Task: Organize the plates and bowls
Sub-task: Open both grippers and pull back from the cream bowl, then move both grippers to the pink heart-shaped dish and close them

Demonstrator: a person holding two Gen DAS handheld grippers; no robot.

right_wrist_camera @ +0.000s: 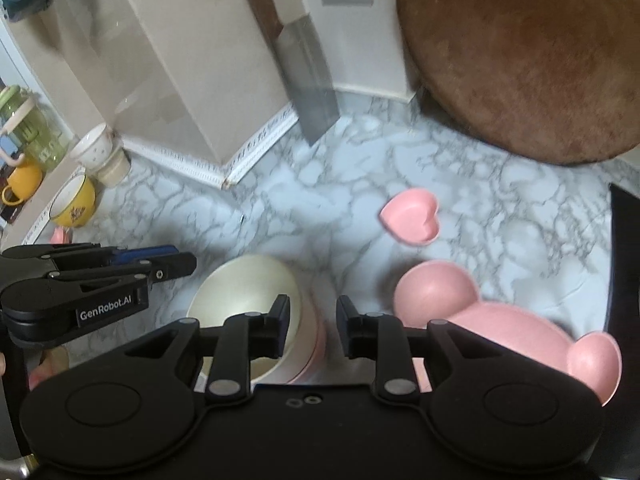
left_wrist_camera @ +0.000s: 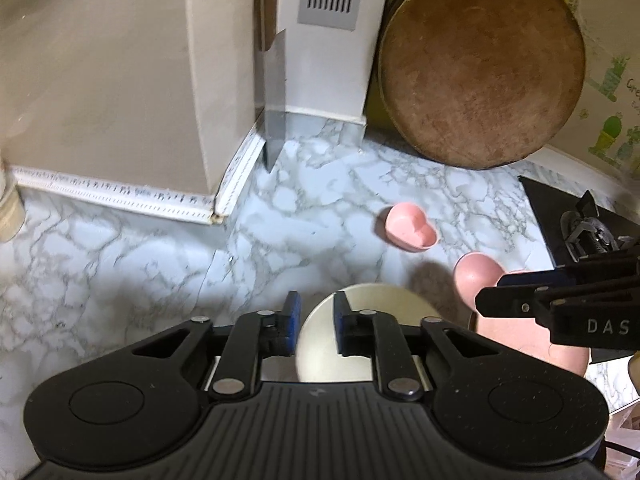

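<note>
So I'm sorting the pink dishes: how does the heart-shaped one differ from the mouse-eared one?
The heart-shaped dish is one small heart basin; the mouse-eared plate is much larger, a round middle with two round ears. The heart-shaped dish sits farther back, nearer the round wooden board; the mouse-eared plate lies beside the cream bowl. Both are pink, empty, and rest on the marble counter.

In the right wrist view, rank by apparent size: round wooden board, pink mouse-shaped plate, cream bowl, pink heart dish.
1. Round wooden board, though cropped by the frame.
2. Pink mouse-shaped plate, partly hidden by the gripper.
3. Cream bowl, also partly hidden, so its rank against the plate is unsure.
4. Pink heart dish.
</note>
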